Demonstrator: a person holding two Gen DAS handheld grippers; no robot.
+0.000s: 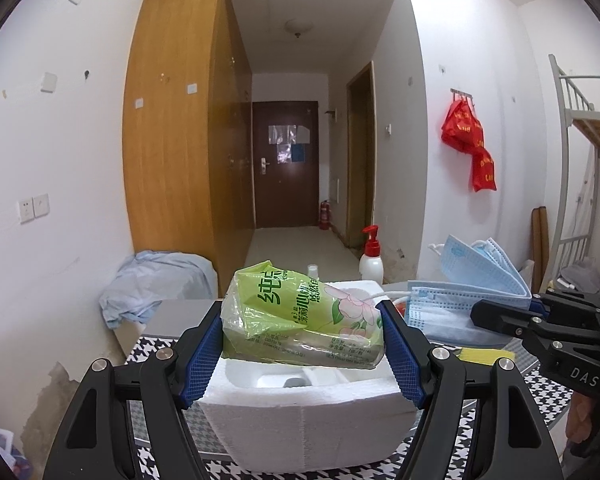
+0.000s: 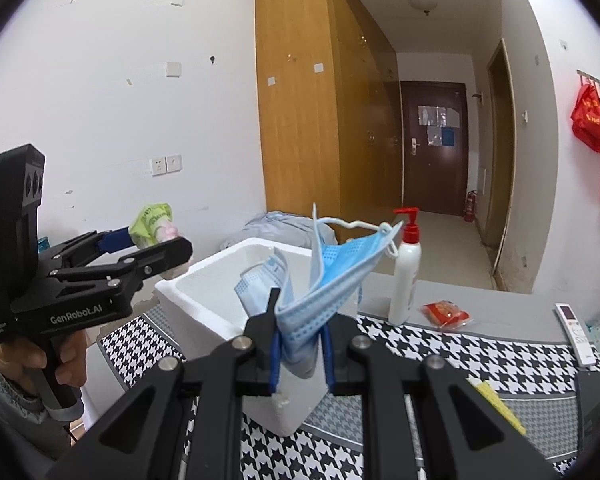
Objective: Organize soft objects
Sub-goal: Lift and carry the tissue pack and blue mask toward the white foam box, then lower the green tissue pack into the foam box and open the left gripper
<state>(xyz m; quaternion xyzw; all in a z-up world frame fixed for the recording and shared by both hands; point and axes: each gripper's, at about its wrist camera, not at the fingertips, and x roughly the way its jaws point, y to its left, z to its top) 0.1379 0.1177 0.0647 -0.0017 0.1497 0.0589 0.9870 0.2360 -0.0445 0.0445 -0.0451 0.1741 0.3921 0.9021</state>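
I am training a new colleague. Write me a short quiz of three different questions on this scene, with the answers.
1. True or false: the left tool is closed on a green plastic pack of tissues.
2. Multiple choice: what does the right tool hold? A) a red snack packet B) blue pleated face masks C) a white remote control
3. Fill in: both held things hang above the open white ____ box.

Key
1. True; its blue pads press on both ends of the pack.
2. B; the blue pleated face masks are pinched between its fingers. The red snack packet and the white remote control lie on the houndstooth cloth.
3. foam
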